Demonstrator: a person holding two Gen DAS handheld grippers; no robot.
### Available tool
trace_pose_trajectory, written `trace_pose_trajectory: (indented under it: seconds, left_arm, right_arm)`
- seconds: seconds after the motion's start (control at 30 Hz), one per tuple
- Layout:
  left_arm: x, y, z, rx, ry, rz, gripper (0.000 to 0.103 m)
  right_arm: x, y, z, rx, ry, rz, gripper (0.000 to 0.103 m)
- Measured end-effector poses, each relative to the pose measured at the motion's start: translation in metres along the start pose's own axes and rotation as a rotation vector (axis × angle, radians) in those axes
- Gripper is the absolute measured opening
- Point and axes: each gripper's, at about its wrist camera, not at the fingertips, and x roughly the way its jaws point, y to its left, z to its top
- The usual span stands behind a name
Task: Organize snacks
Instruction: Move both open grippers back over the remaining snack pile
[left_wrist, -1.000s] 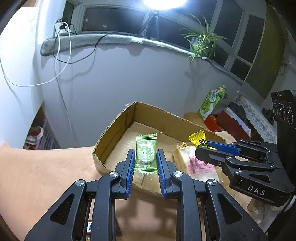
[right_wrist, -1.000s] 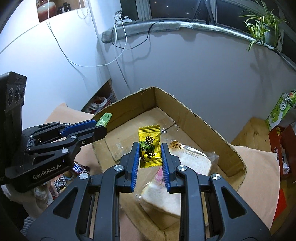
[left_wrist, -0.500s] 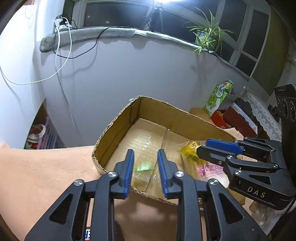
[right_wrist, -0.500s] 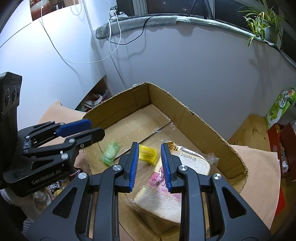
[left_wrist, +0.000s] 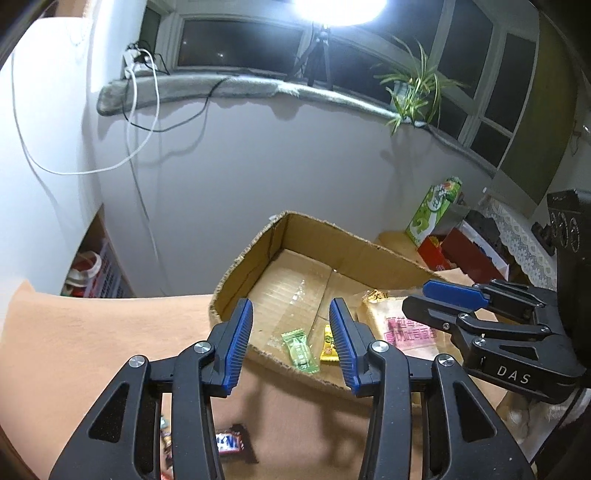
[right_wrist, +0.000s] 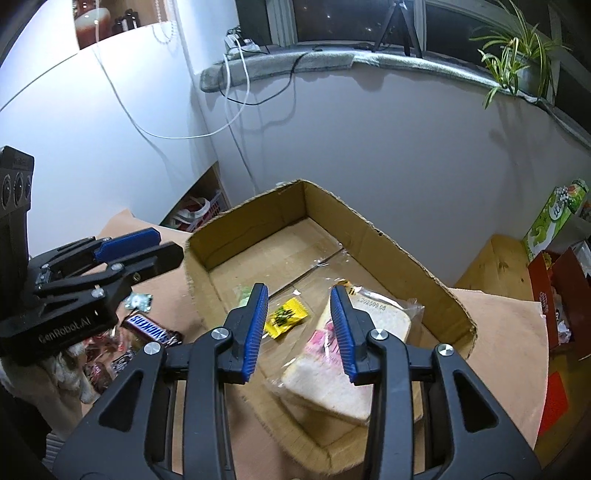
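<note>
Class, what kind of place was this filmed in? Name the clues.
Probably a lived-in room at home, at night: a potted plant on the windowsill, a charger cable trailing down the wall, and a cardboard box holding snacks.

The box (right_wrist: 388, 251) is rough, matt corrugated cardboard with ragged edges; the green candy (left_wrist: 300, 350) and yellow candy (right_wrist: 286, 317) wear glossy plastic wrappers.

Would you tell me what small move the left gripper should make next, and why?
Probably swing the left gripper back toward the Snickers bar on the cloth. Its jaws are opening with nothing between them, and the green candy already lies in the box beside the yellow candy, while that bar is still outside it.
</note>
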Motion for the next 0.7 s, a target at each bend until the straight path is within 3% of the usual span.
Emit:
trace_pose_trajectory:
  seconds: [0.3,0.7]
  left_arm:
    - [-0.055,0.017,-0.017,-0.003,-0.067,0.027,0.042]
    - [-0.118,0.061,-0.070,-0.056,-0.101,0.081,0.042]
  right_arm:
    - [-0.032,0.036,-0.023,-0.059,-0.029,0.030,0.037]
    - [-0.039,0.079,-0.069,-0.091,0.004,0.097,0.037]
